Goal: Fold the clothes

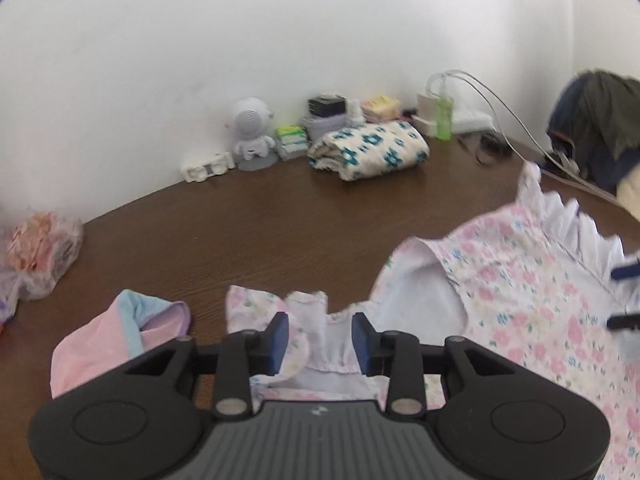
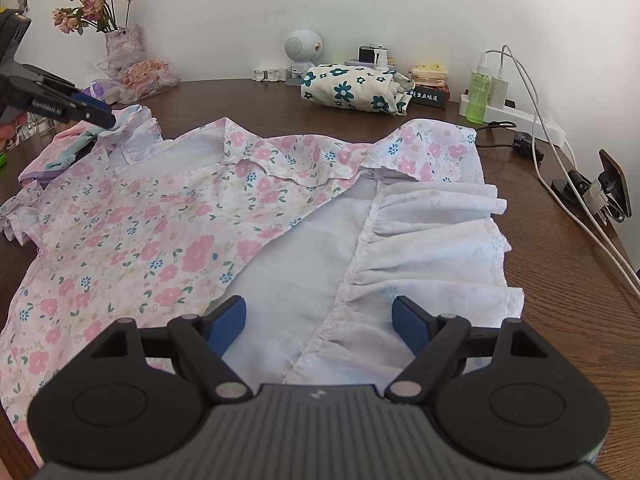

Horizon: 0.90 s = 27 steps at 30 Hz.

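A pink floral dress [image 2: 160, 216] lies spread on the brown table [image 1: 240, 232], one flap turned back so its white lining and ruffled hem [image 2: 432, 248] show. My left gripper [image 1: 321, 334] hovers at the dress's frilled sleeve [image 1: 308, 308]. Its jaws stand partly apart with loose sleeve cloth between them, and the pads do not pinch it. In the right wrist view the left gripper [image 2: 102, 116] sits at the far left over that sleeve. My right gripper [image 2: 320, 320] is wide open just above the lining and ruffle seam, holding nothing; its tips [image 1: 624, 296] show at the right edge.
A pink and blue garment [image 1: 120, 328] lies left of the dress. A folded blue-flowered cloth [image 2: 352, 90], a small white figure [image 1: 252, 132], boxes, a green bottle [image 2: 478, 96] and a power strip with cables [image 2: 520, 116] line the wall. A plastic bag [image 1: 40, 256] sits far left.
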{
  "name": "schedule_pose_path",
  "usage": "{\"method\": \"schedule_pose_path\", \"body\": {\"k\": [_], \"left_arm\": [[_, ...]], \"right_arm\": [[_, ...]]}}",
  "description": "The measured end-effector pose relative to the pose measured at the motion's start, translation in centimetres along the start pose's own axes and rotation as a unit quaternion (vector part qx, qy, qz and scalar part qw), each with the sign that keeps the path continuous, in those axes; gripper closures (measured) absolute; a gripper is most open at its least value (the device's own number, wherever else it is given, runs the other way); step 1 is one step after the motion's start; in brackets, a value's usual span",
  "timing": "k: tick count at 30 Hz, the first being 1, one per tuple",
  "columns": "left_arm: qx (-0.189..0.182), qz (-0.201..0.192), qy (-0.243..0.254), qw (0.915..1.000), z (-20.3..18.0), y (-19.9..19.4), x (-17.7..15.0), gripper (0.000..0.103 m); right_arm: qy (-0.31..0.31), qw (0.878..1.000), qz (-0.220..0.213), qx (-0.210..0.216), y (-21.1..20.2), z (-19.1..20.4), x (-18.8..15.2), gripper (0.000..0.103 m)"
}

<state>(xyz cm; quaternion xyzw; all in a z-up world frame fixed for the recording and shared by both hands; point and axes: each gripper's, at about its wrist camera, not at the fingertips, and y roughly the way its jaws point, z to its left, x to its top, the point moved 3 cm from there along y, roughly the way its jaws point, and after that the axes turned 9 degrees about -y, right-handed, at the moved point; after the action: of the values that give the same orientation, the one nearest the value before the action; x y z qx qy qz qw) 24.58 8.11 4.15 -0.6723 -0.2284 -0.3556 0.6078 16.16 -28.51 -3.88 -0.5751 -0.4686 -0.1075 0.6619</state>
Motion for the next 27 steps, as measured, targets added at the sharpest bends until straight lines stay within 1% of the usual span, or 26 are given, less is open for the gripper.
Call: {"method": "schedule_pose_path", "body": {"k": [3, 4, 5, 7, 10, 11, 14, 15, 18, 19, 20, 21, 22, 24, 25, 27], "left_arm": [[0.056, 0.008, -0.059, 0.9967, 3.8, 1.0, 0.5, 0.068], [0.073, 0.012, -0.078, 0.9942, 5.0, 1.4, 0.6, 0.07], [0.074, 0.028, -0.082, 0.9935, 5.7, 2.3, 0.4, 0.071], [0.056, 0.06, -0.09, 0.9926, 6.5, 4.1, -0.1, 0.07], [0.039, 0.072, -0.092, 0.9924, 6.7, 5.7, -0.7, 0.067], [0.033, 0.076, -0.093, 0.9922, 6.7, 6.2, -0.9, 0.064], [0.02, 0.088, -0.082, 0.9925, 6.6, 7.5, -1.7, 0.064], [0.018, 0.09, -0.08, 0.9926, 6.4, 7.9, -1.8, 0.064], [0.01, 0.077, -0.076, 0.9941, 6.1, 8.2, -1.8, 0.065], [0.008, 0.075, -0.076, 0.9943, 5.9, 8.2, -1.8, 0.067], [0.001, 0.075, -0.073, 0.9945, 5.7, 8.2, -1.8, 0.079], [-0.005, 0.075, -0.07, 0.9947, 5.5, 8.2, -1.7, 0.089], [0.009, 0.074, -0.057, 0.9956, 5.0, 8.0, -1.7, 0.099], [0.037, 0.072, -0.031, 0.9962, 4.2, 7.6, -1.8, 0.099], [0.061, 0.067, -0.011, 0.9958, 3.8, 7.2, -1.9, 0.099], [0.093, 0.064, 0.014, 0.9936, 3.4, 6.3, -2.4, 0.099]], "right_arm": [[-0.001, 1.0, -0.002, 0.0, 0.0, 0.0, -0.1, 0.021], [0.0, 1.0, -0.003, 0.0, 0.0, 0.0, -0.1, 0.021], [0.0, 1.0, -0.003, 0.0, 0.0, 0.1, -0.1, 0.021], [0.0, 1.0, -0.003, 0.0, 0.0, 0.1, -0.1, 0.02], [0.0, 1.0, -0.002, -0.001, 0.0, 0.1, -0.1, 0.02], [0.0, 1.0, -0.001, -0.001, 0.0, 0.1, -0.1, 0.02], [0.0, 1.0, 0.0, -0.001, 0.0, 0.1, 0.0, 0.02], [0.0, 1.0, 0.001, -0.001, 0.0, 0.1, 0.0, 0.02], [0.0, 1.0, 0.003, -0.001, 0.1, 0.1, 0.0, 0.02], [0.0, 1.0, 0.003, -0.001, 0.1, 0.1, 0.0, 0.02], [0.0, 1.0, 0.003, -0.001, 0.1, 0.1, 0.0, 0.02], [0.0, 1.0, 0.003, -0.001, 0.1, 0.2, 0.0, 0.02], [0.0, 1.0, 0.003, -0.001, 0.1, 0.2, 0.0, 0.019], [0.0, 1.0, 0.003, -0.002, 0.1, 0.2, 0.0, 0.019], [0.0, 1.0, 0.003, -0.002, 0.1, 0.2, 0.0, 0.019], [0.001, 1.0, 0.004, -0.003, 0.1, 0.2, 0.0, 0.019]]}}
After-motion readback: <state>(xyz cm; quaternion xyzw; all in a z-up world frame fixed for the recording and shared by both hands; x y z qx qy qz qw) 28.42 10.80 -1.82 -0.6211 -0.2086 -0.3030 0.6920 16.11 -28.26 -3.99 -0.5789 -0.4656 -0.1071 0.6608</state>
